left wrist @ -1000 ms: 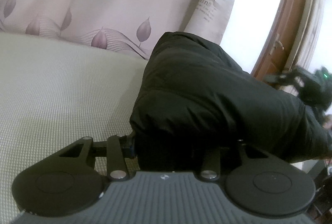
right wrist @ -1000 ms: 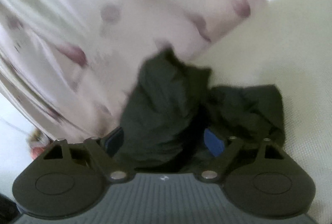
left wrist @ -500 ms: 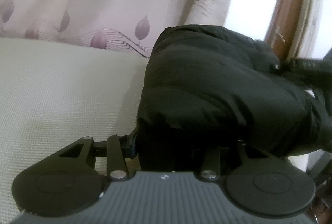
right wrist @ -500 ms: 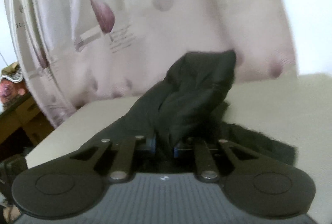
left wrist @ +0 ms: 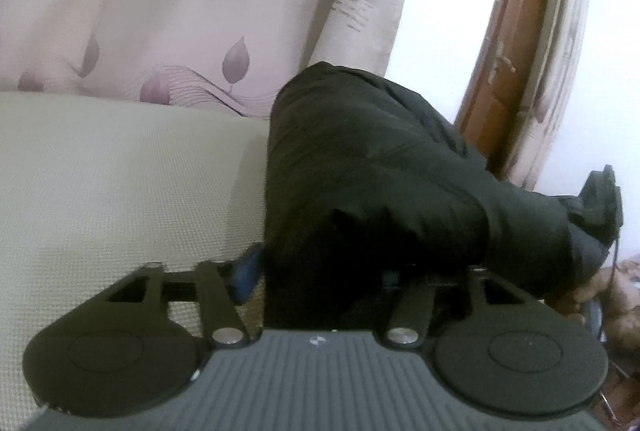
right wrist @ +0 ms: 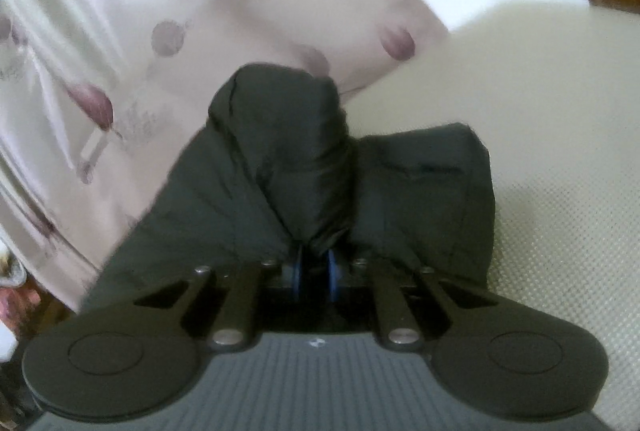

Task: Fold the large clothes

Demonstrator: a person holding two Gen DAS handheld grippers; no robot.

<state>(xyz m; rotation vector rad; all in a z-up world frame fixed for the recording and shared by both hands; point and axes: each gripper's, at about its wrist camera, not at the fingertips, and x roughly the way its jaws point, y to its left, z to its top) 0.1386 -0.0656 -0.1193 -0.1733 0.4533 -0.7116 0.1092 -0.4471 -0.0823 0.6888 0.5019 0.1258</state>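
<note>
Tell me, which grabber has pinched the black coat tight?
The right gripper: its fingers are shut on the black coat. On the left gripper, fingers are opening with coat between them.

Bare mattress [left wrist: 120, 171] left; jacket [left wrist: 380, 171] blocks right.

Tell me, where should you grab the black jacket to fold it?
Probably by a thin edge, not the puffy middle. The right gripper is shut on a bunched fold of the jacket, coming in low from the near side, where the cloth narrows enough to fit between the pads. The left gripper has thicker padding between its jaws, which are opening, so that bulky part seems harder to pinch.
</note>
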